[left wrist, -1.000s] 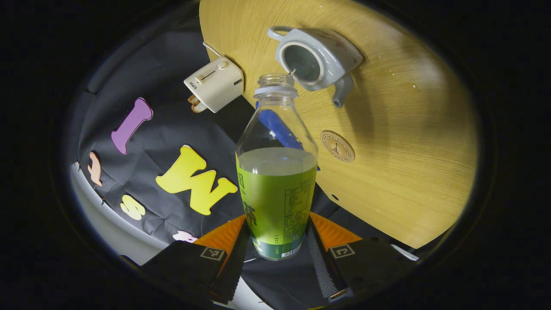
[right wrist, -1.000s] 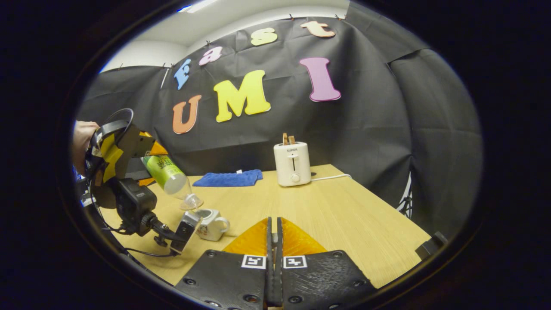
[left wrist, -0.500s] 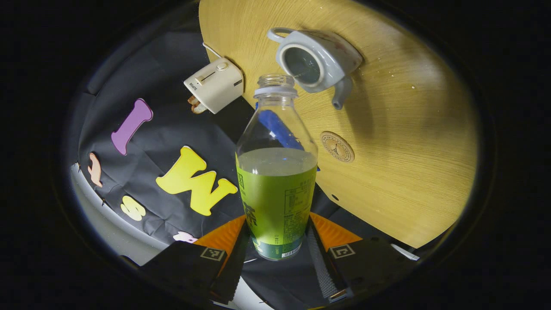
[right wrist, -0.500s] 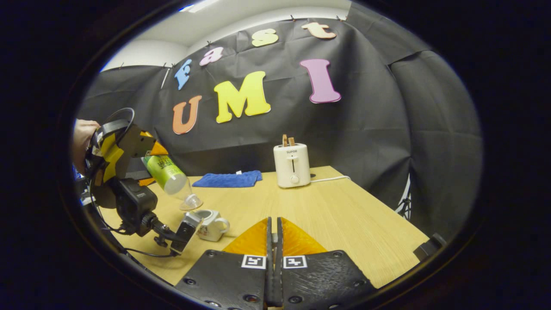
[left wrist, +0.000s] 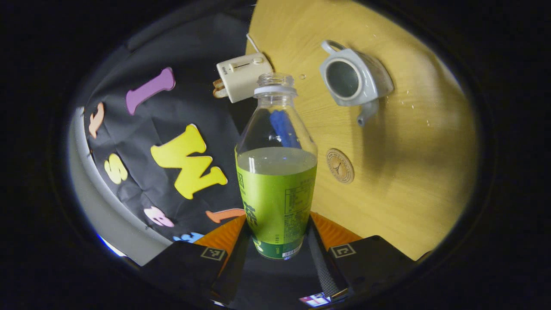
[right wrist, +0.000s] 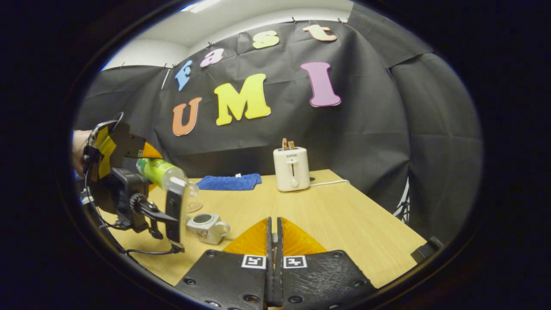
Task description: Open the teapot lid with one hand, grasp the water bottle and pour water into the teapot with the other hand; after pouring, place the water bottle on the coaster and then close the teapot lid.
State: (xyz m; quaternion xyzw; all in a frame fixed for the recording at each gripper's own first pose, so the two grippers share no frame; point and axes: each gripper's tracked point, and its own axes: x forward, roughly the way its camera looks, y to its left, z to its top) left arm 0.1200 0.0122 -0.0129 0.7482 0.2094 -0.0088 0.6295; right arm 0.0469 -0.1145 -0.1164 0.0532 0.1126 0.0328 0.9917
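Observation:
My left gripper (left wrist: 277,232) is shut on a clear water bottle (left wrist: 275,189) with a green label, no cap, and liquid up to the label's top. In the right gripper view the bottle (right wrist: 165,174) lies close to level, its mouth above and left of the teapot (right wrist: 208,227). The grey teapot (left wrist: 357,79) stands on the wooden table (left wrist: 413,172) with its top open and no lid on it. A round wooden coaster (left wrist: 340,165) lies near its spout. My right gripper (right wrist: 273,228) hangs shut above the table, with nothing visible between its fingers.
A white toaster (right wrist: 291,168) with toast stands at the back of the table, and a blue cloth (right wrist: 229,181) lies to its left. A hand (right wrist: 77,146) holds the left gripper at the left edge. Bare wood stretches right of the teapot.
The bottle has swung up from a steep downward tilt to nearly level, and its mouth has drawn back from the teapot opening. The right gripper has stayed put.

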